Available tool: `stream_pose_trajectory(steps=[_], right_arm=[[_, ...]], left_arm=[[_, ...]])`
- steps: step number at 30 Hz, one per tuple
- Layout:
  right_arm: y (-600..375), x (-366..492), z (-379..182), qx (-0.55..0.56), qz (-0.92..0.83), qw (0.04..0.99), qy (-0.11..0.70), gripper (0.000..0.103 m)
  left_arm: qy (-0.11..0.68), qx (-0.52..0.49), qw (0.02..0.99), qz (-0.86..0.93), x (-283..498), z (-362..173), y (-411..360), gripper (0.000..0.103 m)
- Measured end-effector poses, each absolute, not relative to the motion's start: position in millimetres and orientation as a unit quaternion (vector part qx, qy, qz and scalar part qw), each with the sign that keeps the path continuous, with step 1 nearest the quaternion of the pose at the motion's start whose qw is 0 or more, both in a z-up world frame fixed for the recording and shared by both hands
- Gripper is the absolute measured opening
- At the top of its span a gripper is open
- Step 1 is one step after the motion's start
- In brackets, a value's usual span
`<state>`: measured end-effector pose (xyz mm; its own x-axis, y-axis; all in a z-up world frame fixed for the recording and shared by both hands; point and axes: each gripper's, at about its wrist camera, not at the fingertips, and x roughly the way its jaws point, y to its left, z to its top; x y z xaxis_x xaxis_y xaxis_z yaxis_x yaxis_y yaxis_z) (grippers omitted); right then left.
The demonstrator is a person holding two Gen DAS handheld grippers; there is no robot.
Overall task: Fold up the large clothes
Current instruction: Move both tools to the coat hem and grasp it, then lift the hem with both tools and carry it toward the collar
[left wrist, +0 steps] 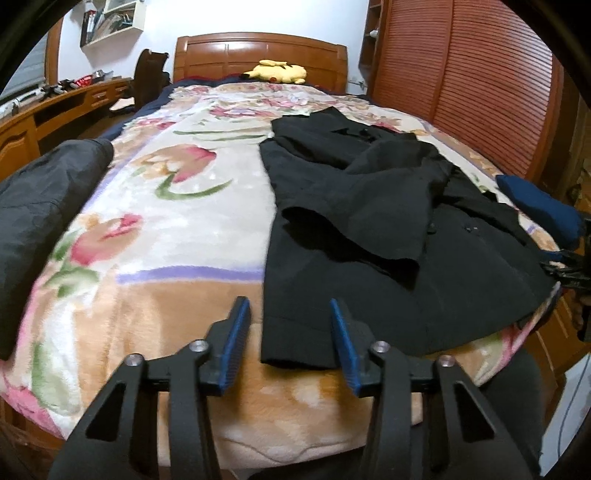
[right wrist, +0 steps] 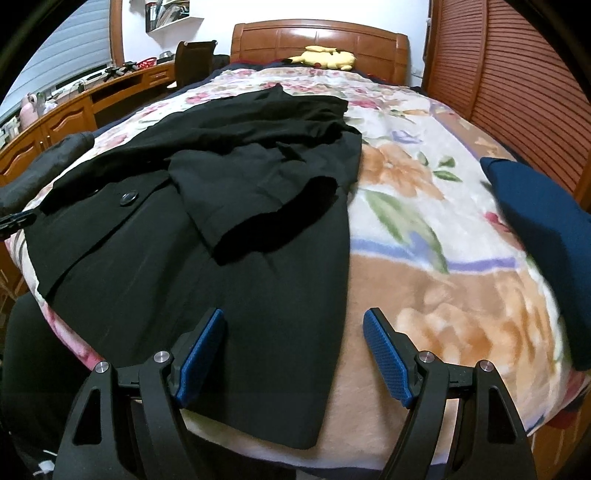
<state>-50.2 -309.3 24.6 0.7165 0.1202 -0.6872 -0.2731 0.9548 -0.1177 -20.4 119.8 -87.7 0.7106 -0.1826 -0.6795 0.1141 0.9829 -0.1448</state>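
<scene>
Black coat (right wrist: 207,229) flat on floral blanket (left wrist: 177,236), wooden headboard (left wrist: 258,55) behind; both grippers (left wrist: 288,332) (right wrist: 295,347) agape, empty.

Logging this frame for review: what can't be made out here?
- Black coat: near hem runs under the right gripper in the right wrist view.
- Blue garment: cut off by the lens edge, blurred.
- Dark jacket: left wrist view, mostly beyond the frame edge.
- Shelf contents: too small.

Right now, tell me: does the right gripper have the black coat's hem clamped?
No. The right gripper stands open over the black coat, its blue pads apart and not pressing the hem.
</scene>
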Motion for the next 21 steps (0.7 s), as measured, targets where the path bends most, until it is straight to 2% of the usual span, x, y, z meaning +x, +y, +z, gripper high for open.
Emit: stream_pose_trajectory(steps=[4, 6, 7, 8, 9, 11, 16, 21], right_arm=[[-309, -58, 21, -0.107, 0.128, 0.915, 0.366, 0.063], [-310, -60, 21, -0.106, 0.135, 0.915, 0.366, 0.056], [-310, -60, 21, -0.103, 0.139, 0.914, 0.366, 0.052], [-311, -60, 21, -0.1, 0.141, 0.915, 0.365, 0.044], [-311, -58, 21, -0.097, 0.142, 0.916, 0.364, 0.04], [-311, -57, 23, -0.092, 0.134, 0.918, 0.361, 0.023], [-307, -63, 39, -0.099, 0.119, 0.932, 0.326, 0.013], [-310, -78, 65, -0.087, 0.131, 0.947, 0.279, 0.01]], left_arm=[[0.372, -0.048, 0.923, -0.085, -24, -89, 118, 0.037], [0.373, -0.051, 0.922, -0.088, -25, -89, 118, 0.029], [0.373, -0.052, 0.922, -0.088, -26, -88, 118, 0.018], [0.373, -0.054, 0.922, -0.087, -26, -86, 119, 0.01], [0.371, -0.059, 0.923, -0.085, -27, -83, 119, 0.008], [0.356, -0.054, 0.929, -0.085, -32, -72, 116, 0.007], [0.307, -0.04, 0.946, -0.094, -50, -35, 105, 0.006], [0.267, -0.028, 0.958, -0.101, -64, 0, 101, 0.006]])
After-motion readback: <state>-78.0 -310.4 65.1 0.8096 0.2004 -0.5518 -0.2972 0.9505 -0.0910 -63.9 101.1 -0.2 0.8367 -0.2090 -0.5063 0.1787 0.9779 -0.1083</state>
